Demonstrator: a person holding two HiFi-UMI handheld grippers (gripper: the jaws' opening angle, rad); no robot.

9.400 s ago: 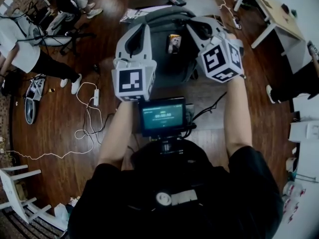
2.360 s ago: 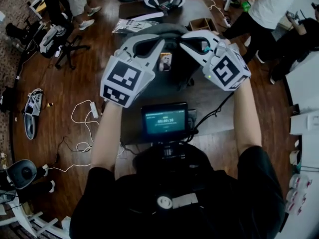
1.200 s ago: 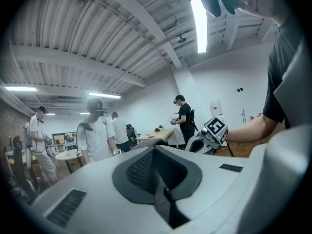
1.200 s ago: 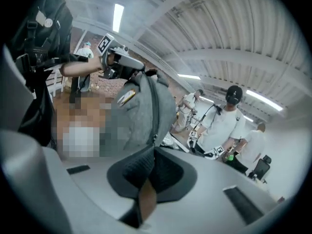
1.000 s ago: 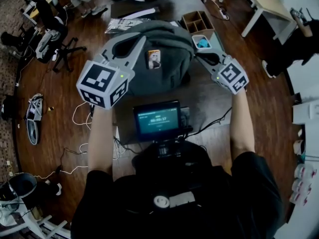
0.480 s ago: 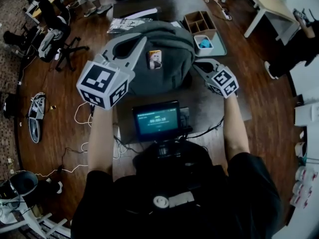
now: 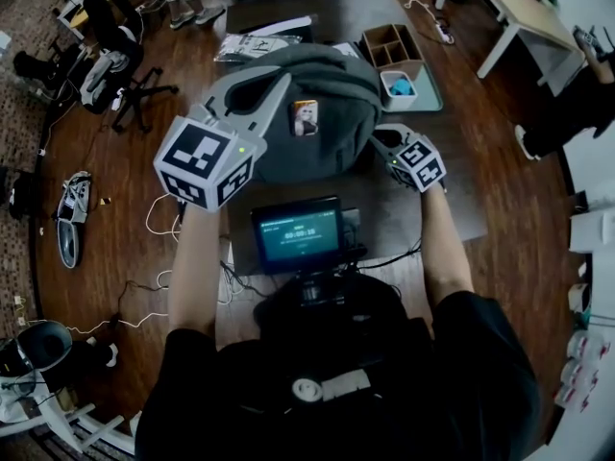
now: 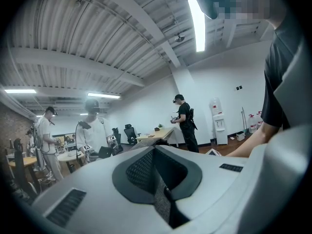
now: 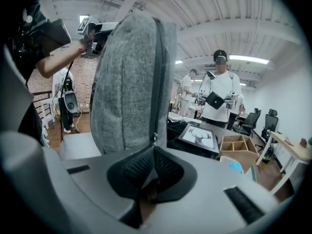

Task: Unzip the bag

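A grey backpack [image 7: 332,142] stands upright on the table [image 7: 413,209], with a small photo tag [image 7: 305,117] on its front. My left gripper [image 7: 282,78] reaches over the bag's top. In the left gripper view it [image 8: 155,149] is shut on a strip of the bag's grey fabric. My right gripper [image 7: 377,139] sits low at the bag's right side. In the right gripper view the bag [image 9: 122,82] fills the left, and a dark zipper line runs down to the slider [image 9: 154,139] at the tips of my right gripper [image 9: 154,147]. It is shut on a small brownish pull tab.
A wooden divider box [image 7: 392,44] and a white tub [image 7: 399,86] with something blue stand behind the bag on the right. A deer picture [image 9: 197,138] lies flat near them. A small screen [image 7: 296,231] hangs at my chest. Several people and chairs stand around the room.
The right gripper has slid down the bag's right side, from near its upper corner to close above the table. The left gripper has stayed on the bag's top.
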